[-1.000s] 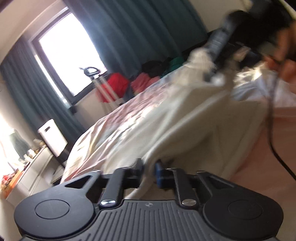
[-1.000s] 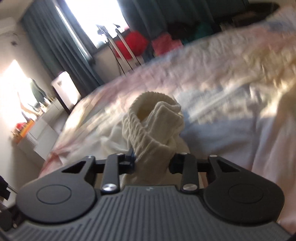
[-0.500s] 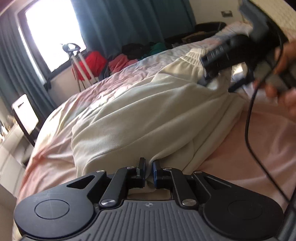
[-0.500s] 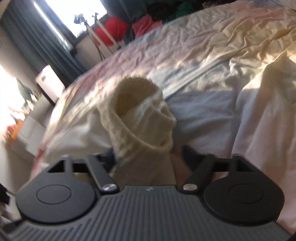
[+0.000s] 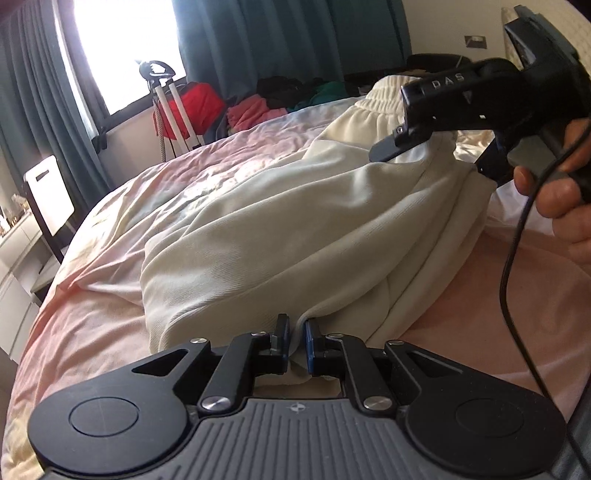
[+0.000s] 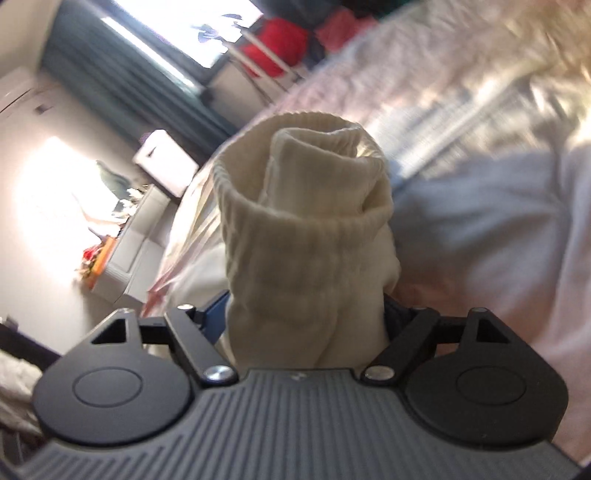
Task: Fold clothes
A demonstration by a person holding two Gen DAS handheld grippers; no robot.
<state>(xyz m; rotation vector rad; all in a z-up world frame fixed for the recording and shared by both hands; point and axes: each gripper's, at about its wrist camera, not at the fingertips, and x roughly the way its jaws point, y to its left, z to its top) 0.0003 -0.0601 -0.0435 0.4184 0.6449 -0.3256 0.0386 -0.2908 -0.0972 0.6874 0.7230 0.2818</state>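
The left wrist view looks from low over the bed, past its own gripper at the bottom edge, up the bedding toward the window in the upper left of the frame, with the other gripper and the hand holding it in the upper right. The right wrist view sits much nearer, tilted and blurred, its centre filled by the cream garment between its fingers. Both share that garment, the bedding, the window and the red clothes beneath it.
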